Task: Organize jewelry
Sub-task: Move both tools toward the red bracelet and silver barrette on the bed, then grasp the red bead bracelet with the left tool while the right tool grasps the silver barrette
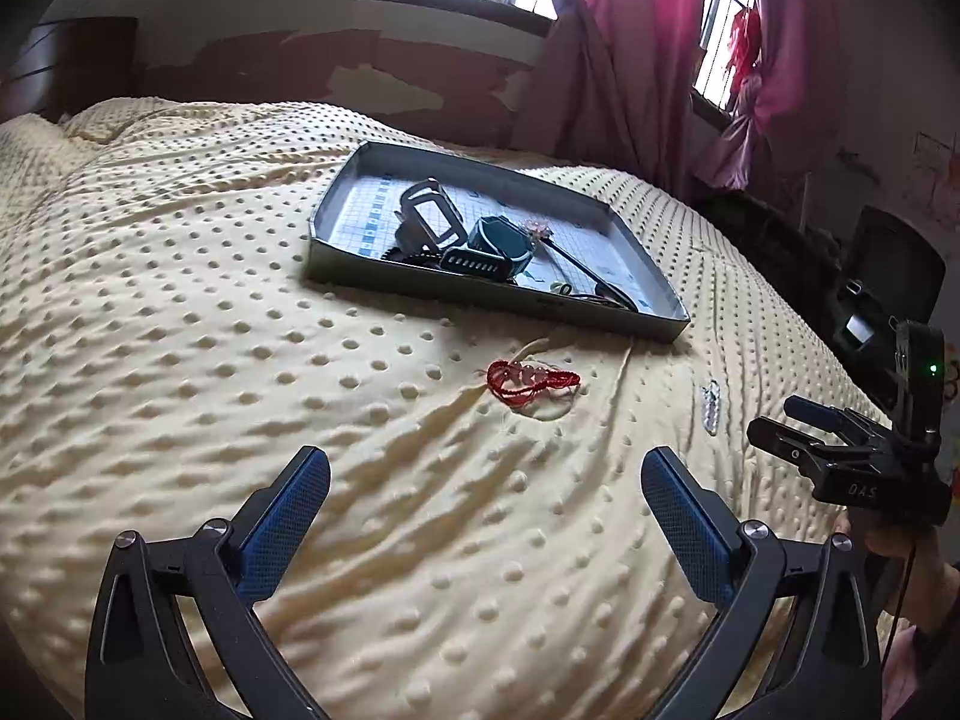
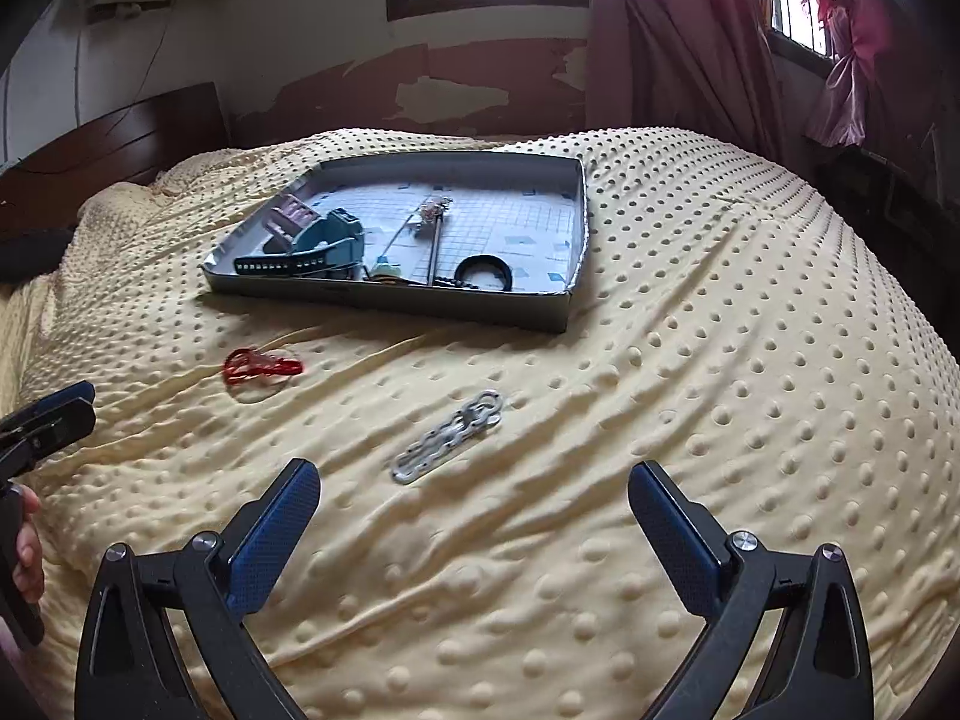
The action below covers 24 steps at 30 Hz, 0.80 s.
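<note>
Left wrist view: my left gripper (image 1: 486,480) hangs over the yellow dotted bedspread (image 1: 180,330), jaws spread wide, nothing between them. Red bracelet (image 1: 528,383) lies loose on the bedspread just ahead of my fingers, between them and the near wall of the grey tray (image 1: 480,294). It is off the tray, not touching it. In the tray: teal watch (image 1: 498,246), a pale strap-like piece (image 1: 432,213) behind it, a thin stick pin with a flower end (image 1: 564,252). Silver chain (image 1: 711,405) sits on the bedspread toward the right edge, apart from the red bracelet. My right gripper (image 1: 798,426) shows at the right edge, side-on; its jaws can't be read from here.

Right wrist view: my right gripper (image 2: 474,480) is released too, jaws wide apart, empty. Silver chain (image 2: 447,438) lies stretched out diagonally on the bedspread (image 2: 720,360) just beyond my fingers, toward the left one, short of the tray (image 2: 420,297). Red bracelet (image 2: 261,365) is farther left, near the tray's near-left corner. Black ring (image 2: 483,270) sits inside the tray by its near wall, teal watch (image 2: 330,240) at the tray's left end. One blue fingertip (image 2: 63,399) of my left gripper pokes in at the left edge, with part of my hand (image 2: 27,546) below it.
</note>
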{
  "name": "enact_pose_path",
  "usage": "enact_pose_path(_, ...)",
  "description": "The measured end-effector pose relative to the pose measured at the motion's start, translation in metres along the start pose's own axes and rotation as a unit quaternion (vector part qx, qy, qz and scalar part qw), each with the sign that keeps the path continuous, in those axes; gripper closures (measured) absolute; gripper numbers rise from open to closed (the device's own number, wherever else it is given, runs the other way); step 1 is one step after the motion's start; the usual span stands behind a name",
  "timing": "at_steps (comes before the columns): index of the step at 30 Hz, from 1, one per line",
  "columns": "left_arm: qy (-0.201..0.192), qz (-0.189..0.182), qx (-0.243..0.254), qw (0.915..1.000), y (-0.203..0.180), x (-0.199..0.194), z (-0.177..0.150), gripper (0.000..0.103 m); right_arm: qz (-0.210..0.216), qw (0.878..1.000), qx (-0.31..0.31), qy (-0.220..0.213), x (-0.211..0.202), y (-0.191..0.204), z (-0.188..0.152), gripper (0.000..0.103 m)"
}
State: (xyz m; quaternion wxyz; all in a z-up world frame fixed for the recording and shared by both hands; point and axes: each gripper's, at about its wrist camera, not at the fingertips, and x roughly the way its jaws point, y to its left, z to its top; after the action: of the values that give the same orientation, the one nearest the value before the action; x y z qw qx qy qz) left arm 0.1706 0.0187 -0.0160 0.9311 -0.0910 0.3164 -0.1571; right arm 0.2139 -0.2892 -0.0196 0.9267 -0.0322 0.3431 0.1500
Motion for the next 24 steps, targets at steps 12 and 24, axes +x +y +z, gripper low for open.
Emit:
enact_pose_path(12, 0.017, -0.020, 0.030, 0.9992, 0.007, 0.058, 0.015, 0.002, 0.017, 1.000, -0.019, 0.016, 0.036, -0.007, -0.001, 0.016)
enact_pose_path(24, 0.022, -0.027, 0.059, 0.9976, 0.002, 0.079, 0.018, 0.002, 0.013, 0.999, -0.039, 0.015, 0.039, 0.003, 0.000, 0.024)
